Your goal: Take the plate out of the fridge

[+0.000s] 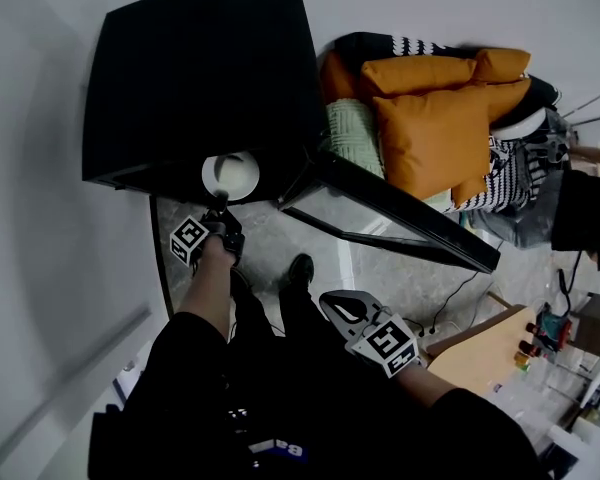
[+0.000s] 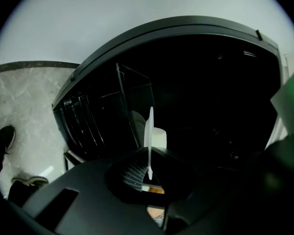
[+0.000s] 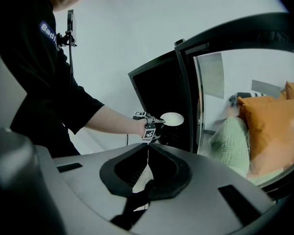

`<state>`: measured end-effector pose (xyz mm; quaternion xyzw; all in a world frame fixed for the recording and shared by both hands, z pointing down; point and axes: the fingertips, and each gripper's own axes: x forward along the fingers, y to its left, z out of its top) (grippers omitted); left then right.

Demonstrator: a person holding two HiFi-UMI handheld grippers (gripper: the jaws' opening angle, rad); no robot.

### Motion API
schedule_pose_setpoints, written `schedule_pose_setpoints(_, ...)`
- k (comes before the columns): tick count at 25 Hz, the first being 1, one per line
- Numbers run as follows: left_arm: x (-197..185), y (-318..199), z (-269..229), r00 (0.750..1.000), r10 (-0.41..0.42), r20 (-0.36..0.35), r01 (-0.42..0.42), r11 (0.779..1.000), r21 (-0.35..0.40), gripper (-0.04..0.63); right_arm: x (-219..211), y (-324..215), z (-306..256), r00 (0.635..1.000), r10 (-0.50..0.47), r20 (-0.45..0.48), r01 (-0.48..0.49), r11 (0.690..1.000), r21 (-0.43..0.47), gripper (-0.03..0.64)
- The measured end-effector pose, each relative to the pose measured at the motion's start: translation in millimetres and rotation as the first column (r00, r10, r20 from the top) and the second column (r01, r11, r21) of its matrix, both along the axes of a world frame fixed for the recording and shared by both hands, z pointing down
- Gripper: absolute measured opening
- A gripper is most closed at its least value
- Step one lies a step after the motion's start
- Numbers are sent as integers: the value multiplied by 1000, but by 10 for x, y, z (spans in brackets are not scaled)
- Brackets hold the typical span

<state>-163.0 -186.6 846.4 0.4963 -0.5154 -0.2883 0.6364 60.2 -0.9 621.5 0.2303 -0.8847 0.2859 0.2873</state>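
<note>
The white plate (image 1: 230, 175) is at the front edge of the open black fridge (image 1: 200, 68), lying roughly level and pinched by its near rim in the left tongs (image 1: 220, 208). I'd say the rim is the sensible place to take it, since it is the only part within reach without pushing deep into the dark cabinet. The glass door (image 1: 390, 213) stands swung wide to one side, so the way straight back toward the person looks free. The right tongs (image 1: 345, 308) hang low by the person's waist, pressed together on nothing, apparently kept out of the way.

The left gripper view shows what the head view cannot: the plate seen edge-on, a thin white blade clamped between the pads, with wire racks (image 2: 81, 126) inside the cabinet. The right gripper view looks from the side instead, showing the bare forearm stretched to the fridge and orange cushions (image 3: 264, 126) through the door glass.
</note>
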Motion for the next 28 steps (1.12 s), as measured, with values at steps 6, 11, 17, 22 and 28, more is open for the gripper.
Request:
schedule_pose_setpoints(6, -68, 190, -234, 1000, 27, 1, -27, 998, 56, 18, -99, -58, -100, 1000, 4, 14, -4, 1000, 25, 12)
schedule_pose_setpoints(11, -33, 418, -588, 996, 91, -4, -90, 992, 86, 18, -211, -116, -201, 999, 9, 37, -11, 998, 55, 12)
schedule_pose_setpoints(17, 66, 772, -1089, 989, 143, -31, -139, 984, 110, 20, -343, -210, -412, 996, 12, 93, -21, 996, 88, 12)
schedule_pose_setpoints(22, 217, 954, -1634, 973, 219, -70, -202, 959, 199, 18, -463, -267, -595, 993, 13, 119, -28, 992, 126, 12)
schedule_pose_setpoints(28, 261, 1145, -2195, 958, 263, -114, -229, 941, 248, 20, -568, -288, -754, 991, 14, 135, -35, 987, 155, 12)
